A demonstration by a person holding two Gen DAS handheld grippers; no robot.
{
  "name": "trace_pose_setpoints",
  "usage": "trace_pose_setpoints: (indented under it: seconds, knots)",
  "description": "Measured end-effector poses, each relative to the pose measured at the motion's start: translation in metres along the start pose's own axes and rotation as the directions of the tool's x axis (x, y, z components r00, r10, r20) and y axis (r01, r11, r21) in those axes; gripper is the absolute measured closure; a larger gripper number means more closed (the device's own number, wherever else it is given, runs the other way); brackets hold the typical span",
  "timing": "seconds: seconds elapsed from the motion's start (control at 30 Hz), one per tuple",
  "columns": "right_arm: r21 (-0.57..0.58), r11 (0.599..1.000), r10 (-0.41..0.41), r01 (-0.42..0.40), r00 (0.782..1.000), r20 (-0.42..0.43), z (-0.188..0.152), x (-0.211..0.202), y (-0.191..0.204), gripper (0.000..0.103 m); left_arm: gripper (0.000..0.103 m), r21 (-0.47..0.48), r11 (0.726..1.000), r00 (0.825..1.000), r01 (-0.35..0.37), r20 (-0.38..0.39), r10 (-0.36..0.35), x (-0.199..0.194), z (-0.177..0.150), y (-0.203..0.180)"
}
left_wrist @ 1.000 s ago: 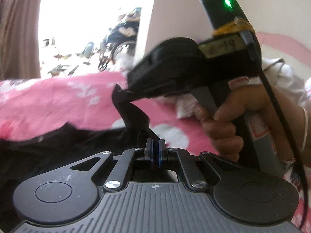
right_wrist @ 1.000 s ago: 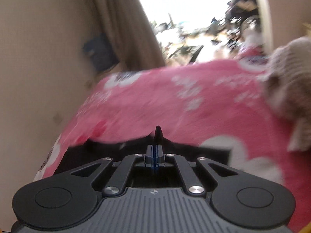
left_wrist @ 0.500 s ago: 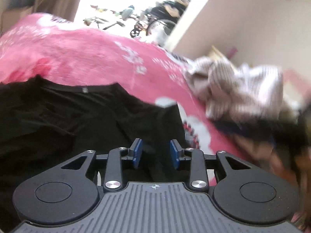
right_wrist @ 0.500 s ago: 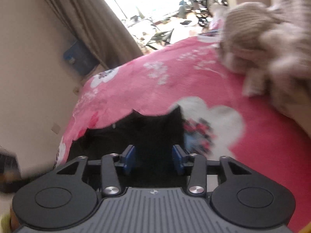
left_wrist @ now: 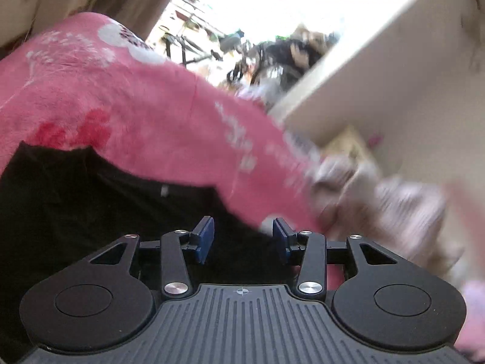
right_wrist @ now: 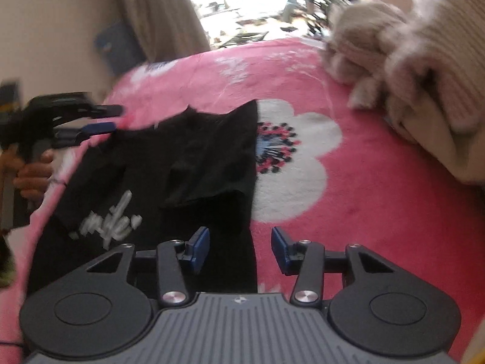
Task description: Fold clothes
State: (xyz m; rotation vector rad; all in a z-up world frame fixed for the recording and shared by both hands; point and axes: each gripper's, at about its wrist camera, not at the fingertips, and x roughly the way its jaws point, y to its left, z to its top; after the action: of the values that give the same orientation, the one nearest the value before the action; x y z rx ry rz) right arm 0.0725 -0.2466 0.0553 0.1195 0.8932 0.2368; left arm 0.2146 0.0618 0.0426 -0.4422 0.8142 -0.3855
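A black T-shirt [right_wrist: 188, 163] with white script lies partly folded on the pink flowered blanket [right_wrist: 348, 206]. My right gripper [right_wrist: 241, 242] hovers over the shirt's near right edge; its jaws are closing slightly and its blue pads touch no cloth. In the left wrist view the same shirt [left_wrist: 91, 206] fills the lower left. My left gripper [left_wrist: 242, 233] hangs above the shirt's edge with its jaws opening and nothing between them. The right wrist view also shows the left gripper [right_wrist: 104, 118] at the shirt's far left corner, held by a hand [right_wrist: 30, 173].
A heap of beige and striped knitwear [right_wrist: 409, 60] sits at the blanket's far right, blurred in the left wrist view [left_wrist: 394, 200]. A beige curtain [right_wrist: 160, 9] and a bright doorway lie beyond the bed. A cream wall [left_wrist: 394, 75] stands to the right.
Both grippers were shut on black cloth a second ago and have let go. The shirt now lies flat on the blanket, and both hands have swung sideways away from each other.
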Motion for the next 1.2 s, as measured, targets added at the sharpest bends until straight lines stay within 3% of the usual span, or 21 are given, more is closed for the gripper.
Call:
trace_pose_setpoints:
  seconds: [0.1, 0.23, 0.43, 0.63, 0.77, 0.9, 1.2]
  knots:
    - [-0.092, 0.995, -0.041, 0.041, 0.999, 0.004, -0.005, 0.021, 0.017, 0.057, 0.060, 0.113, 0.991, 0.995, -0.070, -0.058, 0.077, 0.036, -0.018, -0.009]
    - [-0.147, 0.984, -0.099, 0.102, 0.995, 0.025, -0.007, 0.041, 0.024, 0.062, 0.059, 0.149, 0.988, 0.995, -0.050, -0.081, 0.062, 0.062, -0.024, -0.017]
    - [-0.116, 0.977, -0.181, 0.182, 0.983, 0.020, -0.013, 0.059, 0.021, 0.065, 0.058, 0.249, 0.960, 0.989, -0.127, -0.044, 0.143, 0.087, -0.031, -0.034]
    - [-0.109, 0.972, -0.203, 0.206, 0.978, 0.041, -0.020, 0.062, 0.023, 0.065, 0.060, 0.301, 0.935, 0.980, -0.189, 0.004, 0.197, 0.100, -0.043, -0.040]
    - [-0.096, 0.974, -0.202, 0.206, 0.978, 0.045, -0.021, 0.061, 0.021, 0.065, 0.070, 0.332, 0.917, 0.974, -0.223, 0.044, 0.221, 0.101, -0.052, -0.044]
    - [-0.089, 0.975, -0.200, 0.204, 0.979, 0.048, -0.022, 0.062, 0.020, 0.064, 0.089, 0.329, 0.915, 0.973, -0.232, 0.069, 0.222, 0.098, -0.054, -0.044]
    - [-0.079, 0.977, -0.197, 0.200, 0.979, 0.047, -0.023, 0.062, 0.019, 0.065, 0.094, 0.311, 0.918, 0.969, -0.245, 0.096, 0.226, 0.086, -0.053, -0.044]
